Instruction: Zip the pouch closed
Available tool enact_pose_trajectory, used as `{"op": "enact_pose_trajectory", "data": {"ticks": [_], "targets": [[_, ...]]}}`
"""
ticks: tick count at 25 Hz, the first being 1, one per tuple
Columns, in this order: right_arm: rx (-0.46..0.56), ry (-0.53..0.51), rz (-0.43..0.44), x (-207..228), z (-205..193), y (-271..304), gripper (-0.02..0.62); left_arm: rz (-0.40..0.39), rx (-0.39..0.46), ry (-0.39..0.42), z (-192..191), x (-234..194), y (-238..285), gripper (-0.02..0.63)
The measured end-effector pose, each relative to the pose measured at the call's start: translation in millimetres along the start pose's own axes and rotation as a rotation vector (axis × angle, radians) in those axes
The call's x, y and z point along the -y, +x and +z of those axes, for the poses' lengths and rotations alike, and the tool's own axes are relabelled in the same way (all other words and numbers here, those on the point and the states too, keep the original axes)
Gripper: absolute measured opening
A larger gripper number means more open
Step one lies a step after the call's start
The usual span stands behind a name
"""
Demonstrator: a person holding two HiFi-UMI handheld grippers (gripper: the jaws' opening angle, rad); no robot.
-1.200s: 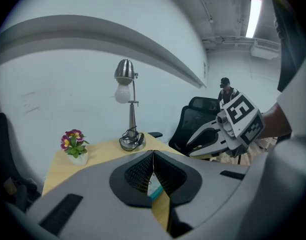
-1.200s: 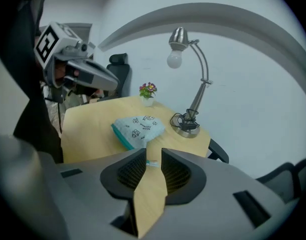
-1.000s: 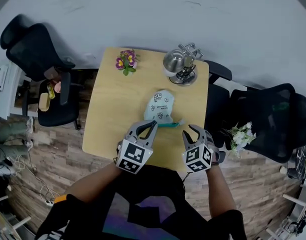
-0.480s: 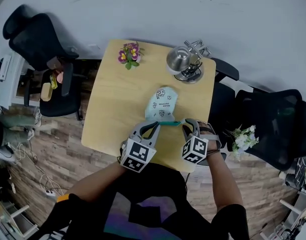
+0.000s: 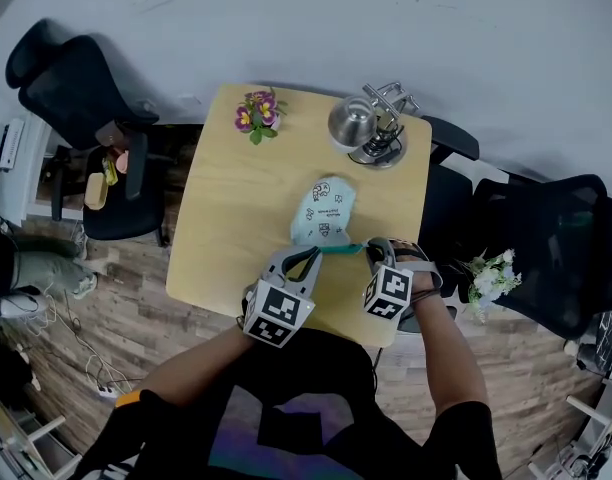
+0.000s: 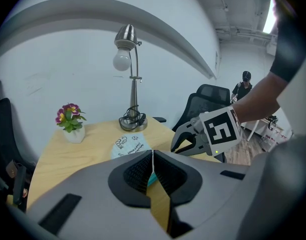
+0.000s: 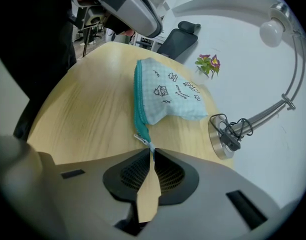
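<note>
A pale blue pouch (image 5: 323, 213) with small drawings lies on the wooden table (image 5: 226, 218), its teal zipper edge (image 5: 334, 249) facing me. My left gripper (image 5: 306, 257) is shut at the zipper's left end, with a thin strip of the pouch's edge pinched between its tips (image 6: 152, 156). My right gripper (image 5: 370, 250) is at the zipper's right end. Its jaws are closing, and its tips (image 7: 151, 151) meet on the small zipper pull (image 7: 145, 142). The pouch (image 7: 165, 96) stretches away from the right gripper. The zipper's teeth are not clear enough to tell how much is zipped.
A chrome desk lamp (image 5: 361, 128) with a coiled cord stands at the table's far right corner. A small pot of flowers (image 5: 254, 116) sits at the far left. Black office chairs (image 5: 86, 88) (image 5: 546, 248) flank the table. The table's near edge is just below the grippers.
The right gripper has dropped to the zipper's right end, rolled, and gone from wide open to closed on the pull. The left gripper sank a little, staying shut.
</note>
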State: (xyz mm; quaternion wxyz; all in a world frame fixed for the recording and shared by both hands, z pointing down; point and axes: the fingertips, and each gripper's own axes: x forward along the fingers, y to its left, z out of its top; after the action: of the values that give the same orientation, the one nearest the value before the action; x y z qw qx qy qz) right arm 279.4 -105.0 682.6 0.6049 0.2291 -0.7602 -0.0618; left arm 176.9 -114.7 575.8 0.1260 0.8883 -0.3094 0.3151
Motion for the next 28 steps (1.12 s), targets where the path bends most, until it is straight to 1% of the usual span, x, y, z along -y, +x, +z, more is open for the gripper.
{"op": "enact_pose_trajectory", "data": {"ticks": [2,4,7,11,13,17,20,21,22,23,28], "targets": [[0.002,0.024,0.008,-0.2,1.1,-5.4,0.035,-0.008,-0.008,0.010,0.2,1.2,-0.6,0.012],[0.011,0.074,0.036,-2.2,4.3,-15.0,0.028,-0.016,0.001,0.022,3.1,2.5,-1.3,0.012],[0.053,0.220,0.090,-3.2,17.8,-39.8,0.026,-0.047,0.020,0.035,7.1,6.7,-4.2,0.011],[0.130,0.437,0.131,4.0,39.3,-77.1,0.023,-0.113,0.049,0.050,11.5,15.0,-12.4,0.011],[0.157,0.520,0.141,6.5,48.6,-91.5,0.023,-0.142,0.062,0.074,13.0,20.3,-17.2,0.011],[0.199,0.650,0.140,10.5,70.7,-114.3,0.021,-0.189,0.072,0.132,13.6,28.1,-24.7,0.011],[0.210,0.707,0.122,10.5,84.3,-123.7,0.021,-0.227,0.066,0.137,10.9,30.8,-25.5,0.014],[0.208,0.720,0.116,9.0,87.4,-125.1,0.021,-0.239,0.061,0.135,9.2,31.7,-25.5,0.031],[0.207,0.732,0.110,7.1,90.2,-126.1,0.021,-0.248,0.054,0.135,7.4,32.3,-25.5,0.085],[0.206,0.743,0.105,5.1,93.3,-126.9,0.021,-0.254,0.048,0.135,5.3,32.5,-25.5,0.110],[0.214,0.772,0.091,-4.3,105.8,-126.1,0.021,-0.259,0.036,0.128,-2.0,29.9,-24.2,0.114]]}}
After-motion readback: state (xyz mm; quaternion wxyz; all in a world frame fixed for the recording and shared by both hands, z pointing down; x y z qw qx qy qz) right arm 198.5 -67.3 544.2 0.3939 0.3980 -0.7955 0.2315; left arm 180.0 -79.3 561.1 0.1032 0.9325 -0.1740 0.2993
